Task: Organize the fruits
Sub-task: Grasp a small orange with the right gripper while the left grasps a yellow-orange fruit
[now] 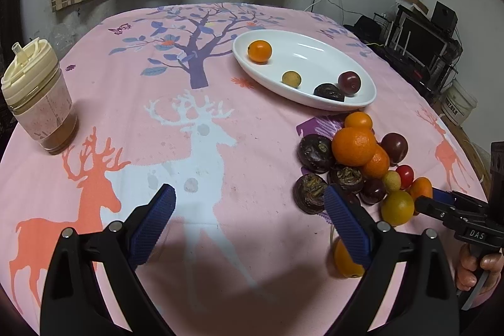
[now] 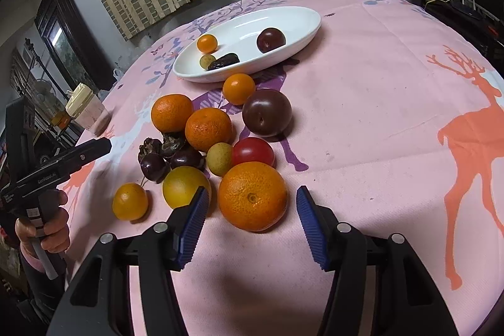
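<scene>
While the white oval dish [image 2: 293,30] holds a small orange [image 2: 207,43], a pale longan [image 2: 207,60], a dark chestnut [image 2: 224,62] and a plum [image 2: 271,40], the remaining fruits lie heaped on the pink tablecloth [image 2: 378,115] just in front of the dish. The right gripper [image 2: 250,219] stands wide open and holds nothing, its blue fingers [image 2: 195,219] flanking the large orange [image 2: 252,196] at the heap's near edge without touching it. The left gripper [image 1: 249,219], likewise spread wide and empty, hovers over the cloth beside the heap, with a lidded cup [image 1: 39,96] far off on the opposite side from the dish.
</scene>
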A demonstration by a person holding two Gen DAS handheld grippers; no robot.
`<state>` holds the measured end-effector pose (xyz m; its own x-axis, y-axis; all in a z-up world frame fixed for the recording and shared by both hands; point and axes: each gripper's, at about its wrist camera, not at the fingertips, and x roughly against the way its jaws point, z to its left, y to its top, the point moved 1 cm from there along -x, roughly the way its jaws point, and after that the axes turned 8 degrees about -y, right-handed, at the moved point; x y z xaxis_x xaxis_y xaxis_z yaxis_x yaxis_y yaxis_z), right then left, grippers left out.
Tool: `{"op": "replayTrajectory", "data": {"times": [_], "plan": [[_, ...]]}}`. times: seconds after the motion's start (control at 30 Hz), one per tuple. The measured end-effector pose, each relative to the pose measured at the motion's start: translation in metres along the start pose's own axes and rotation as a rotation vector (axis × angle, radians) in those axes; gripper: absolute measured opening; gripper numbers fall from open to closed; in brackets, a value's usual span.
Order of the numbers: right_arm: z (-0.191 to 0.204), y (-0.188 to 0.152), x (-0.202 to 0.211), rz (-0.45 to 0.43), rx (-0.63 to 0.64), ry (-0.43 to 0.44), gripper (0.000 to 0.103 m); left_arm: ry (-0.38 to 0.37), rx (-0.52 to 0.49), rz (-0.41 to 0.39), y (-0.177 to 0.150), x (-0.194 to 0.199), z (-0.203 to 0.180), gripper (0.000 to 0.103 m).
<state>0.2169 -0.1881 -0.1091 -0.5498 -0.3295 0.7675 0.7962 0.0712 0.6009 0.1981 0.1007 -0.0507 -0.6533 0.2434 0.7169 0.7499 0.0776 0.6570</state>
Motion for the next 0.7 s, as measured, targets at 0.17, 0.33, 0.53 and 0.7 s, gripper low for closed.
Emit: {"op": "replayTrajectory", "data": {"times": [0.17, 0.33, 0.53, 0.7], "plan": [[0.001, 0.000, -0.002, 0.006, 0.002, -0.001, 0.046, -0.006, -0.002, 0.006, -0.001, -0.001, -0.001, 0.093], [-0.002, 0.000, -0.001, -0.004, -0.018, 0.029, 0.043, -0.081, -0.042, 0.040, -0.006, -0.003, -0.012, 0.093], [-0.007, -0.001, 0.003, -0.022, -0.045, 0.049, 0.043, -0.285, -0.214, 0.088, -0.022, 0.002, -0.051, 0.082], [-0.009, 0.000, 0.004, -0.026, -0.053, 0.060, 0.043, -0.281, -0.322, 0.131, -0.035, -0.006, -0.073, 0.069]]}}
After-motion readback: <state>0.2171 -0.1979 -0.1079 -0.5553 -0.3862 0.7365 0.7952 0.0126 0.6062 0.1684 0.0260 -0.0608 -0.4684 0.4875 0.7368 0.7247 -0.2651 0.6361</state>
